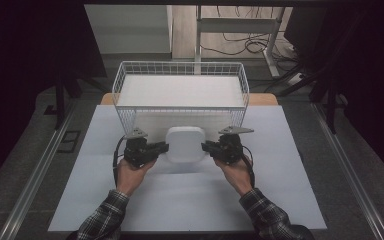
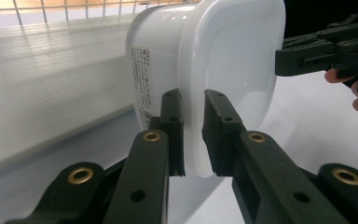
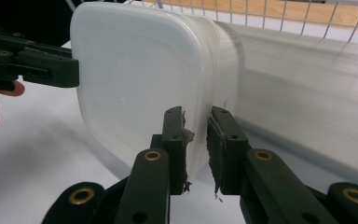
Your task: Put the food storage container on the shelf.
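Gripping the white box (image 1: 185, 143) by its lid rim (just before the wire basket (image 1: 180, 90)), the 2 grippers, left (image 1: 161, 147) and right (image 1: 208, 146), are squeezing tight and should be lifting together, level.

label (image 2: 141, 77) print too small to read | container (image 1: 184, 144) base hidden under lid | basket (image 3: 279, 11) top cropped

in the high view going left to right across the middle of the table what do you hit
left tool → white plastic tub → right tool, both tools clamped on the tub's edges, in front of the wire basket.
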A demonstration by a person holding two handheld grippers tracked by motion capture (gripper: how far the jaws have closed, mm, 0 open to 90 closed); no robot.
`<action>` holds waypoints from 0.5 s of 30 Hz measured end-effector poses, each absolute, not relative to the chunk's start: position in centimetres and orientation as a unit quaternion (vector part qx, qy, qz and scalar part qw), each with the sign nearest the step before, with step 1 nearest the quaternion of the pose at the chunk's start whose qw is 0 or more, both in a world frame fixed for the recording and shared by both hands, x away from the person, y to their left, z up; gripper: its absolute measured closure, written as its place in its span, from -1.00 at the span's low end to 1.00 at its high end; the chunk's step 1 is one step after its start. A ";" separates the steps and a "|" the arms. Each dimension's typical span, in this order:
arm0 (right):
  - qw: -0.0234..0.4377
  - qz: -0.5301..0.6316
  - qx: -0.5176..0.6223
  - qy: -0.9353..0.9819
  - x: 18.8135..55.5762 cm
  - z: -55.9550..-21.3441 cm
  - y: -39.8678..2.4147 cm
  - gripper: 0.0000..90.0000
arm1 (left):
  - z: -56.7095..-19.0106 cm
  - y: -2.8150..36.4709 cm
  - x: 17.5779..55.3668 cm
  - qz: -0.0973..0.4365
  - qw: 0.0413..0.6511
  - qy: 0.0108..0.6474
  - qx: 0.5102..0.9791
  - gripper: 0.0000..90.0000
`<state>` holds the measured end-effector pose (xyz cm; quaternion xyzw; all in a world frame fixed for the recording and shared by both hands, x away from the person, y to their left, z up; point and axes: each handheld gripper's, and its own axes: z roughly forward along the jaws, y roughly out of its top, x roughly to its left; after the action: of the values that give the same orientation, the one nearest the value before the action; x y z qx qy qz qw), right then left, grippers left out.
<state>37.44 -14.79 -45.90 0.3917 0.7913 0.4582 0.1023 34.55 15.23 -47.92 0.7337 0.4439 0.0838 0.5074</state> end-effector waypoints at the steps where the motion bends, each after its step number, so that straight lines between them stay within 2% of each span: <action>1: 0.103 0.457 0.392 0.791 37.7 -45.9 -14.8 0.71 | -47.9 15.2 34.8 0.083 0.507 0.446 0.732 0.76; 15: 0.097 0.449 0.408 0.789 40.5 -46.9 -14.4 0.70 | -48.5 15.1 37.3 0.081 0.492 0.457 0.737 0.75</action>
<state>40.52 -14.37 -46.93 0.4082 0.7888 0.4491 0.0974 37.28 15.11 -48.49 0.7368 0.4571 0.0809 0.4916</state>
